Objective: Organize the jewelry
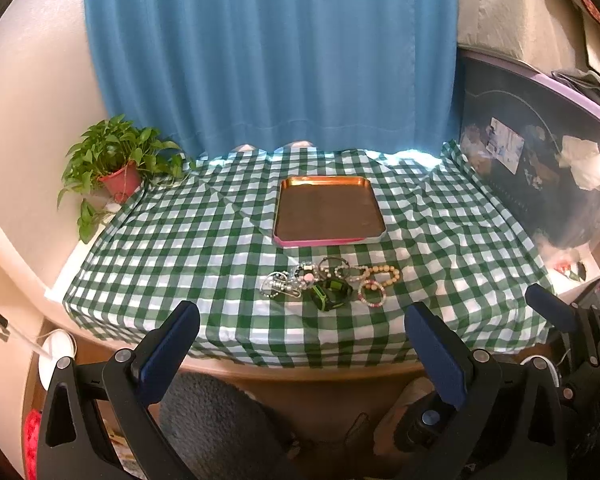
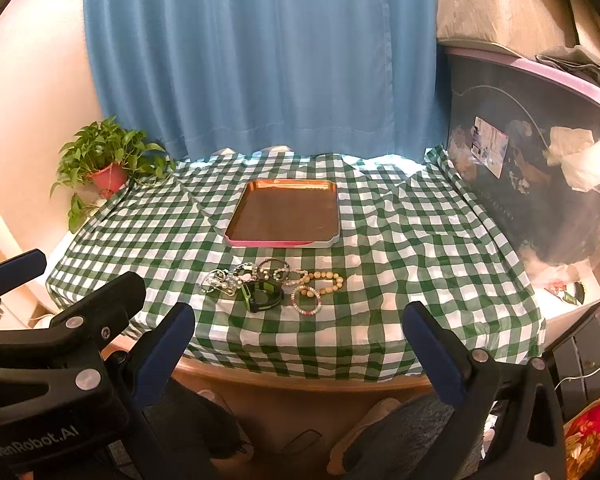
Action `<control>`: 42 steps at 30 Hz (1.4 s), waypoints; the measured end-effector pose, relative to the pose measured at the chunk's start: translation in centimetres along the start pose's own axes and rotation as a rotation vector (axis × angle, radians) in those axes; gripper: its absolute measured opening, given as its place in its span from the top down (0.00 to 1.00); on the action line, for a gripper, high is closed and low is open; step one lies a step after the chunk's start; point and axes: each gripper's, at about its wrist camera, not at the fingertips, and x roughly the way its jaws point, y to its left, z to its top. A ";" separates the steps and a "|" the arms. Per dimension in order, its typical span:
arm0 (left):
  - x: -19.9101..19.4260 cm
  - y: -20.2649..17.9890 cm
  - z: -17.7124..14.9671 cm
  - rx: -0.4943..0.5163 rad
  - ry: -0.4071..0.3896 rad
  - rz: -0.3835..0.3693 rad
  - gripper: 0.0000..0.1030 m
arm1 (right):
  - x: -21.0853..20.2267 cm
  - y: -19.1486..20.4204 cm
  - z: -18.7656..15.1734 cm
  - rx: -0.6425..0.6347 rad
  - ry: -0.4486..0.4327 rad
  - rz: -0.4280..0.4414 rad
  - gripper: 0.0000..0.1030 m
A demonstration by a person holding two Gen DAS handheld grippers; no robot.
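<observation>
While the copper tray (image 1: pixel 328 208) sits bare at table centre, nothing is sorted: your jewelry pile (image 1: pixel 328 284) lies just near of it. Left gripper (image 1: pixel 300 344) and right gripper (image 2: pixel 300 340) both gape empty, well short

The right gripper (image 2: pixel 300 344) hangs off the near edge of the table with its blue-padded jaws spread wide and nothing between them. Ahead of the gap and a little toward the left jaw, a cluster of jewelry (image 2: pixel 272 285) lies on the green checked tablecloth (image 2: pixel 420 248): silver chains, a green and black watch (image 2: pixel 262 298), tan bead strands and a small pastel bead bracelet (image 2: pixel 307 300). Farther ahead sits a copper tray (image 2: pixel 236 222) with a pink rim, and the left gripper (image 2: pixel 16 268) shows outside the left jaw.
</observation>
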 end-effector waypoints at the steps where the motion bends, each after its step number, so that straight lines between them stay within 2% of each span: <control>1: 0.3 0.0 -0.4 0.000 0.002 -0.001 0.01 | 0.1 0.0 0.0 0.005 0.005 0.008 0.00; 15: 0.4 0.0 -1.9 0.000 -0.009 0.009 0.01 | 0.3 -0.3 -0.2 0.008 0.005 0.019 0.00; 23: 0.3 0.4 -0.9 0.006 -0.008 0.019 0.01 | 0.3 0.0 -0.2 0.005 0.008 0.019 0.00; 42: 0.3 0.1 -0.8 0.011 0.000 0.020 0.01 | 0.3 0.0 -0.3 0.002 0.010 0.022 0.00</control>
